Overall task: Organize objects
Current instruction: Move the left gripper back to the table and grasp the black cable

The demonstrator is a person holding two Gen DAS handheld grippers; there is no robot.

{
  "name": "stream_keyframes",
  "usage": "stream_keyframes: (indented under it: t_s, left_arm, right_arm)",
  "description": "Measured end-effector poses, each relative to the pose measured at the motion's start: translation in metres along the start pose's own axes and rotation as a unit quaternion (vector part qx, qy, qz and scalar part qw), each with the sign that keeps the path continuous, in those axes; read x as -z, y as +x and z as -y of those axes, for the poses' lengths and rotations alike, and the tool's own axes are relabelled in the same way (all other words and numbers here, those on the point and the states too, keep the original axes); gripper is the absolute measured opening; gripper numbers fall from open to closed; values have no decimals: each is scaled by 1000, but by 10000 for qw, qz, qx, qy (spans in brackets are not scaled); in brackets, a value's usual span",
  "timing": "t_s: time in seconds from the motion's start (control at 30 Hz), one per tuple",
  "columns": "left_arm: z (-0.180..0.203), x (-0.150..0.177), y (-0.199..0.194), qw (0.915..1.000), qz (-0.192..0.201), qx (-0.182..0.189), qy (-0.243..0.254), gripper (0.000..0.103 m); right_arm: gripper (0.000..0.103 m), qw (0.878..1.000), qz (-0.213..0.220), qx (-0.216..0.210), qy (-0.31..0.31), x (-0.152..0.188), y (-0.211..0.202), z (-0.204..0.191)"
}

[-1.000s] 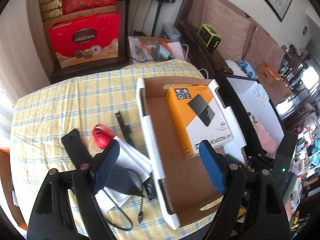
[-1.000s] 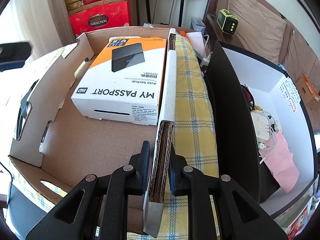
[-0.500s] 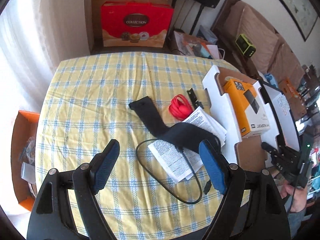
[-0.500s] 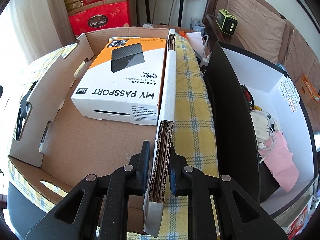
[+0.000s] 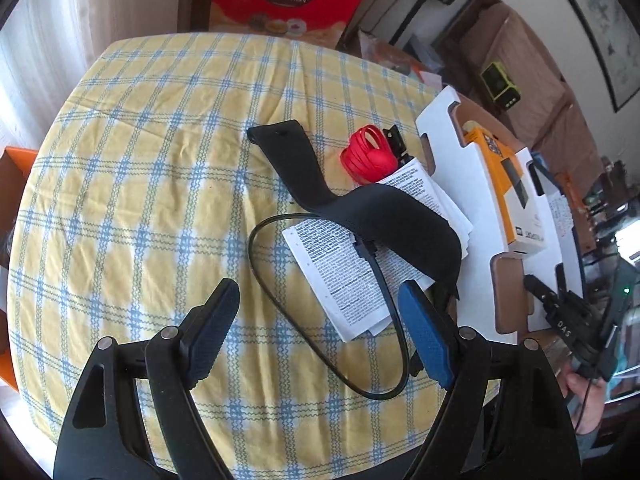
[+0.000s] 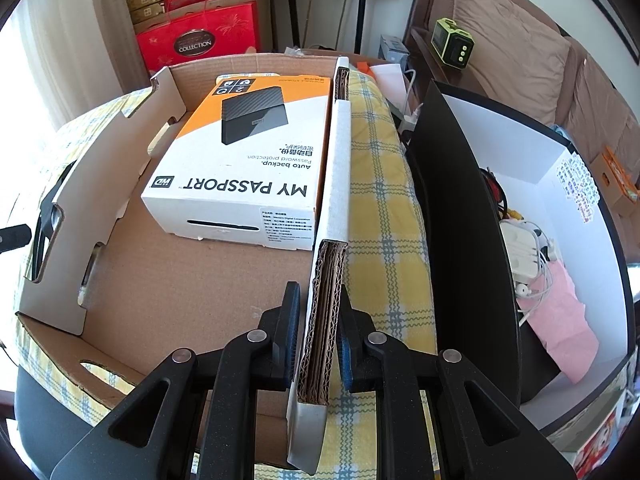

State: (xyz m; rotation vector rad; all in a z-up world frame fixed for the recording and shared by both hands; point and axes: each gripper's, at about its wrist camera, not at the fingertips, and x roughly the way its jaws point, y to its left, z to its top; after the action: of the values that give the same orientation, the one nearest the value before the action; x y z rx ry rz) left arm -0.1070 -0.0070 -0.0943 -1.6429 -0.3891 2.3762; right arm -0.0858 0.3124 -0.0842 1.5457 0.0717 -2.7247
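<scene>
My left gripper (image 5: 320, 332) is open and empty above the yellow checked tablecloth. Just ahead of it lie a black cable (image 5: 276, 292), a folded printed leaflet (image 5: 344, 276), a black pouch (image 5: 384, 216) and a red coiled cable (image 5: 370, 156). My right gripper (image 6: 318, 336) is shut on the right wall of the cardboard tray (image 6: 334, 216). The orange and white My Passport box (image 6: 244, 168) lies inside that tray. The tray also shows at the right of the left wrist view (image 5: 472, 184).
A black box with a white inside (image 6: 540, 200) holding chargers and a pink bag stands right of the tray. A small black clip (image 5: 394, 140) lies beside the red cable. Red gift boxes (image 5: 288, 0) stand behind the table.
My left gripper has swung left and back from over the tray to over the loose items on the cloth. My right gripper has kept its hold on the tray wall.
</scene>
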Motion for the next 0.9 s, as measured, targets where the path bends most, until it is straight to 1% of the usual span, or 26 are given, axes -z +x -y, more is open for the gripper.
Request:
stream_keyframes:
  t_s: [0.1,0.17,0.27,0.33,0.4,0.43,0.5,0.53,0.57,0.67,0.7,0.83,0.9]
  left_arm:
    - [6,0,8,10000,-78,-25,37,79]
    - [10,1,13,9999,-91,-114,85,79]
    - [14,3,16,9996,4,-234,151,78]
    - [14,3,15,9993,106,-316,143,70]
    - [12,2,15,9994,145,-265,164,51]
    - [11,1,14,9995,150,-242,141,47]
    - [6,0,11,9994,184,-267,78,36]
    - [4,-1,9,9994,229,-270,43,32]
    - [1,-1,7,9992,269,-280,18,24]
    - [-7,-2,1,9992,346,-196,-95,16]
    - [-10,-2,-1,9991,356,-153,-150,15]
    - [-19,-4,-14,9979,567,-17,-325,13]
    - [-21,-6,-27,9963,754,122,-393,13]
  right_arm:
    - [16,10000,-4,-17,17,0,1,1]
    - [16,10000,-6,-13,11,0,1,1]
    - [16,10000,-8,0,2,0,1,1]
    - [16,10000,-8,14,-3,0,1,0]
    - [16,10000,-11,11,2,0,1,0]
    - [16,10000,-12,13,0,0,1,0]
    - [16,10000,-11,25,-2,0,0,0]
    - [16,10000,-12,33,-6,0,0,0]
    - [16,10000,-11,38,-10,-1,0,-1]
    - [16,10000,-16,34,-4,0,0,-1]
    - [16,10000,-15,40,-7,0,0,-1]
    - [16,10000,-16,43,-5,-1,0,-1]
    - [16,10000,-18,42,-1,-1,0,-1]
